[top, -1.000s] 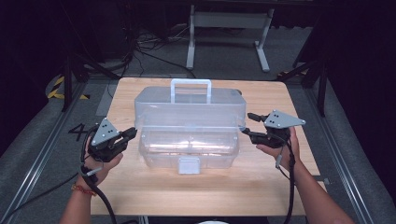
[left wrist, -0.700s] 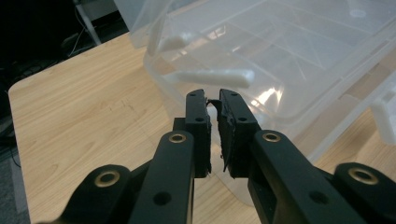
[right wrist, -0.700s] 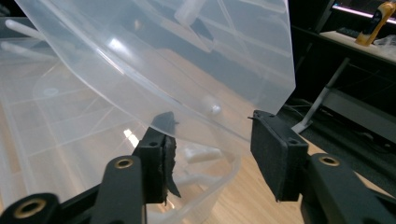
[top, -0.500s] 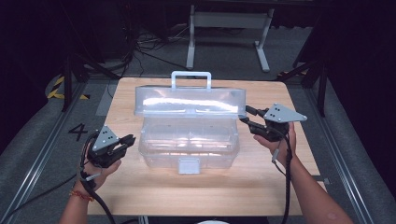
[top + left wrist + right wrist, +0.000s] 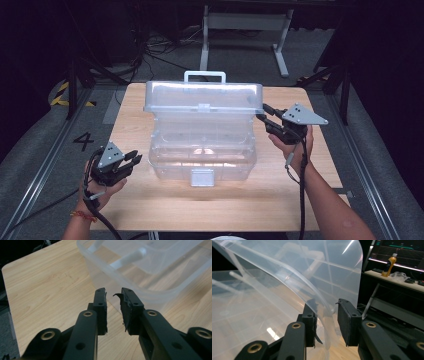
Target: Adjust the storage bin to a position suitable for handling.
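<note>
A clear plastic storage box (image 5: pixel 202 150) with a white front latch (image 5: pixel 202 176) stands mid-table. Its lid (image 5: pixel 202 97) is raised at a steep tilt, the handle (image 5: pixel 204 76) at the top. My right gripper (image 5: pixel 262 112) is at the lid's right edge. In the right gripper view the lid's curved rim (image 5: pixel 323 310) runs between the jaws of that gripper (image 5: pixel 327 306), which is shut on it. My left gripper (image 5: pixel 132 160) hovers off the box's front left corner, open and holding nothing. In the left gripper view it (image 5: pixel 113 293) points at the box's wall (image 5: pixel 140 277).
The wooden table (image 5: pixel 310 210) has bare room in front of the box and on both sides. A metal stand (image 5: pixel 245 25) and cables lie on the floor behind. A yellow bottle (image 5: pixel 389 265) sits on a far shelf.
The lid has swung up from nearly closed to steeply raised, with the right gripper rising at its right edge. The left gripper has drawn back toward the front left, away from the box.
</note>
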